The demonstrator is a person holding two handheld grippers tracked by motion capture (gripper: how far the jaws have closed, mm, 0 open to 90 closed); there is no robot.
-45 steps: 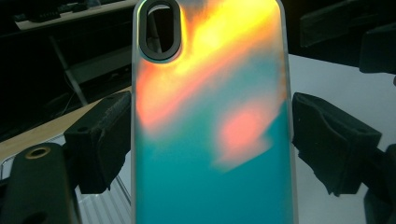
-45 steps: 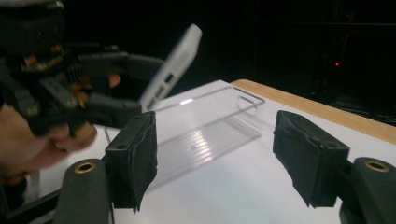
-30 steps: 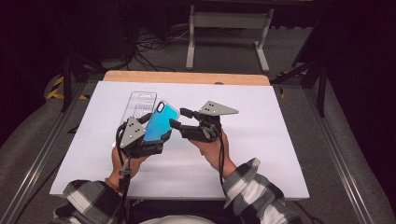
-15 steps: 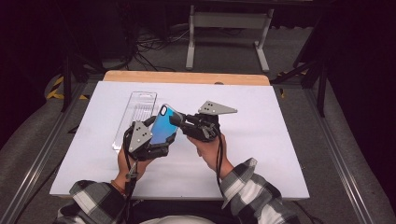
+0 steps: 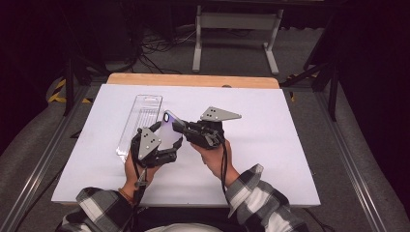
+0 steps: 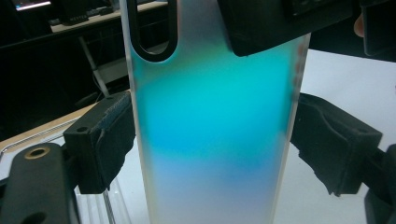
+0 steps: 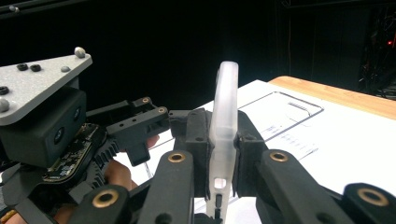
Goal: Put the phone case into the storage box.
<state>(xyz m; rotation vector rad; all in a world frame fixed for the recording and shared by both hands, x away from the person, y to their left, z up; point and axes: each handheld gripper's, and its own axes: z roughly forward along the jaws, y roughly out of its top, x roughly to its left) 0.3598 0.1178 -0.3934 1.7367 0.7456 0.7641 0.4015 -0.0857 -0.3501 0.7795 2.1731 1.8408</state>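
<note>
1. Phone case (image 5: 169, 134) — translucent, teal-to-white, held in the air above the white worktop (image 5: 270, 145), near its middle, between both tools.
2. Right tool (image 5: 183, 128): jaws have just been closing and now pinch the case; in the right gripper view the pads (image 7: 198, 149) press both flat faces of the phone case (image 7: 224, 140), seen edge-on and upright.
3. Left tool (image 5: 167, 140): jaws stand on either side of the case's long edges in the left gripper view; left pad (image 6: 109, 140) touches the edge of the phone case (image 6: 210, 130), right pad looks just clear. Likely a loose hold — cannot tell if it presses.
4. Key relation: case's long axis runs from about 7 o'clock to 1 o'clock in the high view. Left tool sits at the 7 o'clock end, right tool comes in from 3 o'clock onto the upper end by the camera cutout.
5. Clear plastic package (image 5: 141, 123) lies flat on the worktop at 10 o'clock from the case, near the left tool, apart from the case.
6. Judgement: hand-over in progress; the right tool has the firmer hold.
</note>
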